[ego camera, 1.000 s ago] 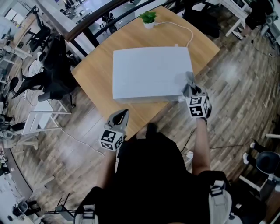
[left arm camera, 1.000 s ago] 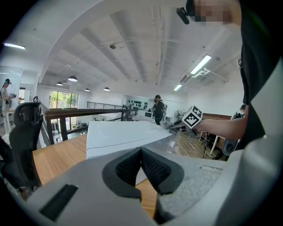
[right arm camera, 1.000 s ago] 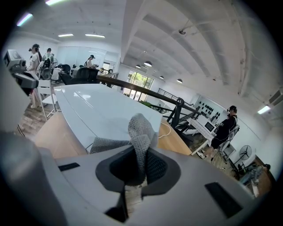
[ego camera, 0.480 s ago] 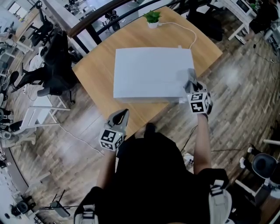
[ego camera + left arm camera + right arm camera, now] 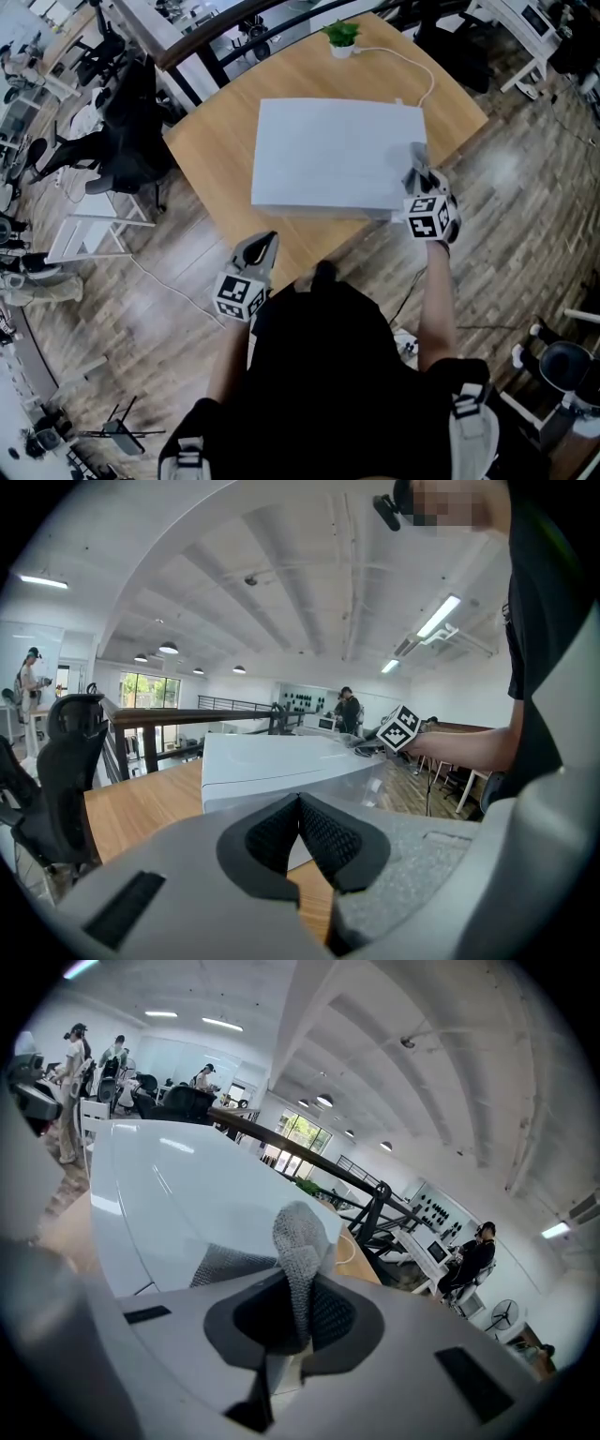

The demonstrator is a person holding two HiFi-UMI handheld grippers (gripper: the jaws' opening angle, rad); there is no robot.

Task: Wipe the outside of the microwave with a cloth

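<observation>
Right hand-held gripper (image 5: 298,1312): jaws are pinched on the cloth (image 5: 300,1237); a gathered fold of it stands up between the pads.
Left hand-held gripper (image 5: 300,803): jaws are pressed together with nothing between them; it is held low, short of the tabletop (image 5: 220,155) edge and well apart from the work.
Microwave (image 5: 328,155): a white box on the tabletop, directly under and ahead of the right hand-held gripper, and ahead and to the right of the left one.
Cloth position: its loose part is laid against the microwave's top panel just ahead of the right jaws, towards that panel's right edge.
Cloth handling (judged): grey, knitted, soft, limp and light. It is expected to bunch when pushed. It is best taken by a gathered fold, as here, with a free flap left to lie flat.
Microwave handling (judged): the shell is stiff, smooth and glossy, so little drag is expected. The body is probably heavy enough to stay put under light pressure, so no second hold is thought necessary.
Caution (judged): a cable (image 5: 417,73) runs beyond the far side and could be snagged there.
</observation>
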